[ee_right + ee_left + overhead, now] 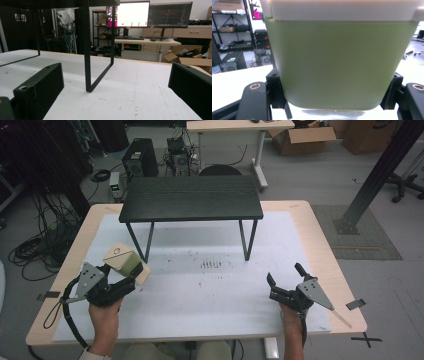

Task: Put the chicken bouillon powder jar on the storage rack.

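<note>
At the left of the high view, the left gripper (pixel 131 277) carries a pale green, square-sided plastic container with a cream lid (pixel 125 261), lifted and tilted near the left front of the white mat (pixel 200 290). In the left gripper view its jaws stand on either side of the container's (pixel 339 65) green body and press against its walls, so the box is clamped between them; whether its base is fully clear of the mat is hard to tell from so close. The step in hand looks like the carry: the box is picked up and not yet placed.

Toward the middle stands the small black table with thin metal legs (pixel 191 197), its top bare. That seems the likeliest spot for the box, on top or underneath, so the next move would call for levelling it and travelling forward and right while clearing the near leg (pixel 87 50).

At the right, the right gripper (pixel 285 277) hovers low over the mat, jaws wide apart and empty, free to steady the box.
</note>
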Demonstrator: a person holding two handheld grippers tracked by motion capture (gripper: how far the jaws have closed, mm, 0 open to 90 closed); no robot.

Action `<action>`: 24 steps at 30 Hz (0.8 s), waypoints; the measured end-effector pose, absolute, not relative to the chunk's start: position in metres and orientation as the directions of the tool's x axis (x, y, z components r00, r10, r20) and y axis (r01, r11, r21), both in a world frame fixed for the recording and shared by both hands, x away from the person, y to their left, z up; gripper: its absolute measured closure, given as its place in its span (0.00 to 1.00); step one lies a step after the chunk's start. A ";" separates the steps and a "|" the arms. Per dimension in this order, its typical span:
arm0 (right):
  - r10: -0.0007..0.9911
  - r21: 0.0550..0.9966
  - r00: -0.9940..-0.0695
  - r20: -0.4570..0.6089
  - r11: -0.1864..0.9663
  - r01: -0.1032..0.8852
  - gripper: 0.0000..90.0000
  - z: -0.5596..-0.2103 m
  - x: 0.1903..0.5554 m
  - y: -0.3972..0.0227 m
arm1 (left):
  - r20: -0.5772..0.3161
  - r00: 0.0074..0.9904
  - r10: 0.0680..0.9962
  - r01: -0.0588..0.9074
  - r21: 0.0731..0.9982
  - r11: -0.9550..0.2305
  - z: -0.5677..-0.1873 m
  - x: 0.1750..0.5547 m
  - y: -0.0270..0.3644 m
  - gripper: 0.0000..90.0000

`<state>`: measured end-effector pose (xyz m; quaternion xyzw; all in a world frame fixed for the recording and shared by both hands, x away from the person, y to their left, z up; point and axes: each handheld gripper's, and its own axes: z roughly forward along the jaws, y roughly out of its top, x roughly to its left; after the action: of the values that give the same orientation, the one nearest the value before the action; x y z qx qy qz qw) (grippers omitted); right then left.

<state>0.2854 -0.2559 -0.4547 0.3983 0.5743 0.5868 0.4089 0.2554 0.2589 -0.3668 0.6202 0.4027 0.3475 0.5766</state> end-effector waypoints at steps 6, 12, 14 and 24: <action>0.937 1.000 -0.349 -0.003 -0.005 -0.023 0.00 -0.455 0.285 -0.256 | -0.039 0.461 0.886 0.088 0.996 -0.002 -0.345 0.253 0.256 0.32; 0.937 1.000 -0.350 -0.002 -0.004 -0.018 0.00 -0.455 0.286 -0.256 | -0.060 0.485 0.872 0.076 0.997 0.026 -0.327 0.253 0.252 0.32; 0.937 1.000 -0.350 -0.002 -0.005 -0.019 0.00 -0.455 0.286 -0.256 | -0.055 0.492 0.869 0.071 0.997 0.023 -0.319 0.254 0.250 0.32; 0.937 1.000 -0.350 0.000 -0.008 -0.019 0.00 -0.455 0.286 -0.256 | -0.038 0.526 0.850 0.036 0.999 0.022 -0.288 0.260 0.240 0.32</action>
<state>0.2857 -0.2561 -0.4546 0.3990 0.5748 0.5871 0.4072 0.2596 0.2399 -0.2880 0.6172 0.3589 0.3289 0.6181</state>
